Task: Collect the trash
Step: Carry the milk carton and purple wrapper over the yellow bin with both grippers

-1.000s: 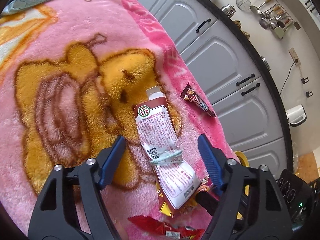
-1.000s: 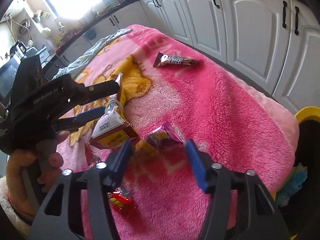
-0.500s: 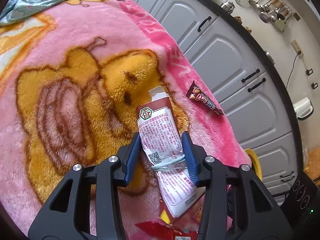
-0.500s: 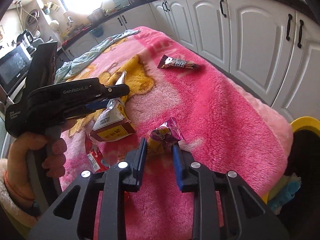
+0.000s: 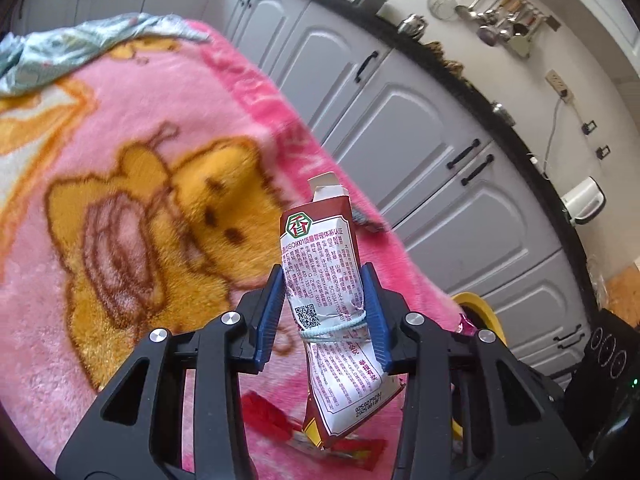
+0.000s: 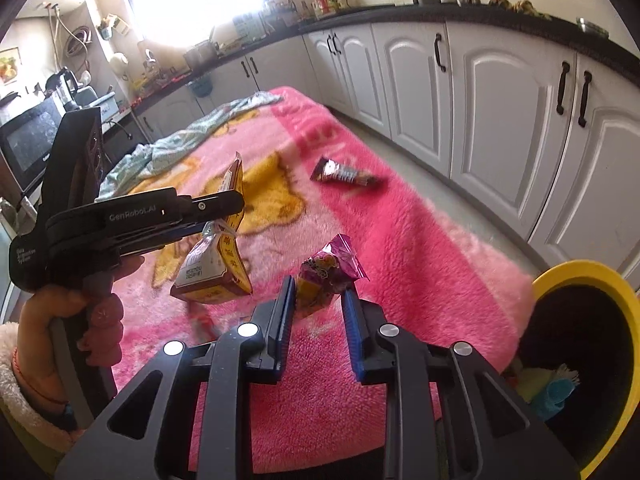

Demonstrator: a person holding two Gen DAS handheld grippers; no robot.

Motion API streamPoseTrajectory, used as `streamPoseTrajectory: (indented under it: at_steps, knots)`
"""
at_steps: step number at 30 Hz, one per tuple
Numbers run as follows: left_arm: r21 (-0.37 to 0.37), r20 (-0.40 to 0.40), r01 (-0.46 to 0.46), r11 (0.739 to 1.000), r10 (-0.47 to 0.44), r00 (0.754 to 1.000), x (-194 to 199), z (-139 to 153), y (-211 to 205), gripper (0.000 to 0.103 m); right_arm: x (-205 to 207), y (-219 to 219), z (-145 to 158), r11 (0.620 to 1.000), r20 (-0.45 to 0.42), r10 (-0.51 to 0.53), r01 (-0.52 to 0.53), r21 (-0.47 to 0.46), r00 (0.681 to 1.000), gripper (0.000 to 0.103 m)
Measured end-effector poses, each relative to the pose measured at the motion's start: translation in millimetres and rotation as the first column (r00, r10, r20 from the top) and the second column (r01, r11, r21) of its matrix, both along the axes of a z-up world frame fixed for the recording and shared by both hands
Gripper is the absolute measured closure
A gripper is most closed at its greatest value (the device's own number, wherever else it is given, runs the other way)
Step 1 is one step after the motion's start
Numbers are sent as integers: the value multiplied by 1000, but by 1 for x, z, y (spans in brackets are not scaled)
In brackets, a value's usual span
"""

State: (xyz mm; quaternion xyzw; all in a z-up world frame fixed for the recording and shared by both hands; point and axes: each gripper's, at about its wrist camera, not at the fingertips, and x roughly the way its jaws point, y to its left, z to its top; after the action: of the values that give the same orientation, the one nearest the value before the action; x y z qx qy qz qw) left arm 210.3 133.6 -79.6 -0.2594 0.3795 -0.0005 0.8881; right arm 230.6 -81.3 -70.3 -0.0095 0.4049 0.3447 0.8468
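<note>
Setting: kitchen with white cabinets; pink blanket [image 6: 420,240] spread as the work surface.
Carton: crumpled red-and-white carton [image 5: 332,300] sits lower centre of the left wrist view, clear of the blanket.
Left gripper: left gripper [image 5: 324,312] has its blue pads pressed on the carton's sides, jaws narrowed and closing further.
Purple wrapper: purple wrapper [image 6: 326,272] at centre of the right wrist view, raised off the blanket.
Right gripper: right gripper [image 6: 320,312] pinches the wrapper low, jaws nearly together.
Bin: yellow-rimmed bin [image 6: 580,276] at lower right, some rubbish already inside.
Done: two pieces picked up, neither dropped yet.
Left: brown bar wrapper [image 6: 342,174] lies upper centre; red wrapper [image 5: 264,416] below the carton.
</note>
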Motion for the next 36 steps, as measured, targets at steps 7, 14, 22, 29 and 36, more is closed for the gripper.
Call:
streamPoseTrajectory:
  at_steps: [7,14,22,29,36]
  knots:
    - [22,67,42,999,-43,997,-8,27,-23,72,-8,-21,28,1000,70,-8,7,15,998,80]
    - [38,116,94,995,-98,988,-11,47,-52,72,-19,-58,45,999,104,-45,42,30,994,80]
    - [61,151,167,984,-175,973,-10,62,-88,72,-27,-103,61,992,137,-122,116,52,983,80]
    - [70,160,242,968,-250,955,-6,61,-124,72,-33,-148,71,978,185,-210,206,39,960,80]
    - [69,142,331,941,-338,930,6,48,-175,72,-37,-191,58,954,199,-291,299,-12,936,80]
